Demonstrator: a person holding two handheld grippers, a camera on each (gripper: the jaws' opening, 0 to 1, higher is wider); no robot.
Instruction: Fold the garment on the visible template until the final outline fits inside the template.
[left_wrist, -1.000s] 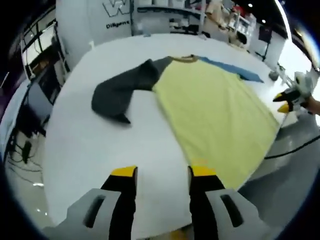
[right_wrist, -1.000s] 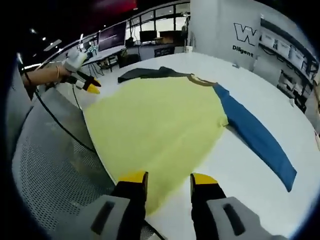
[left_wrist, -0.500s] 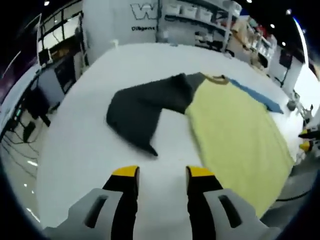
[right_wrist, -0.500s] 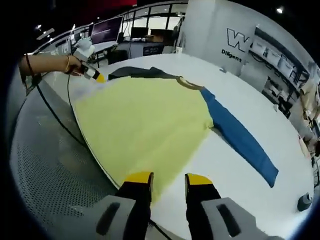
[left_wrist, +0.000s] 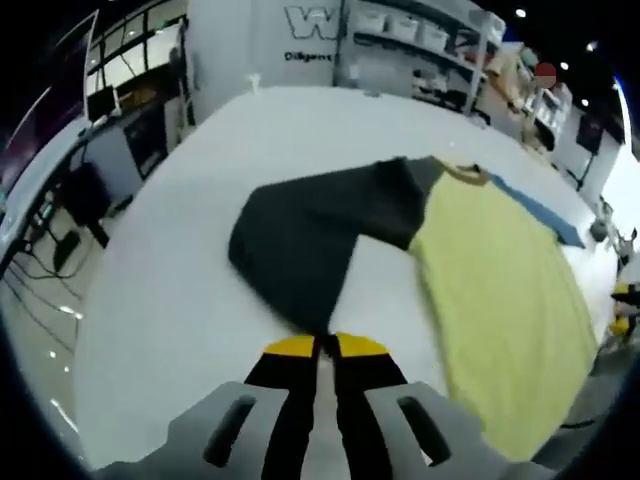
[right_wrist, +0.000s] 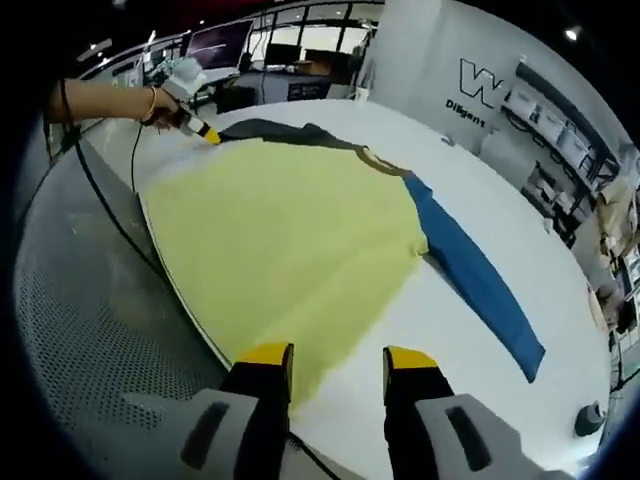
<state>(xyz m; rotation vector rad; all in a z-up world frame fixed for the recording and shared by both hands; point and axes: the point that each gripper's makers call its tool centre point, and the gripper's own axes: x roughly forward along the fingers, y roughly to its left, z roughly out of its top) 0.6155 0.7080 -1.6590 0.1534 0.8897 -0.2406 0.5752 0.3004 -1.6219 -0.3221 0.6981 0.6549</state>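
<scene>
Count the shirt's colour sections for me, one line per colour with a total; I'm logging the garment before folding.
Yellow body: 1
Blue sleeve: 1
Dark grey sleeve: 1
Total: 3 sections of one garment, lying on the white table. The left tongs are shut at the grey sleeve's end; the right tongs are open at the hem.

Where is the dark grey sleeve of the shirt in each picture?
Left gripper view: the dark grey sleeve lies in the middle, its end right at the left gripper, whose jaws are nearly closed.
Right gripper view: the sleeve is a thin dark strip near the top, beyond the yellow body.
Shared landmark: the brownish collar, where both sleeves meet the yellow body.
</scene>
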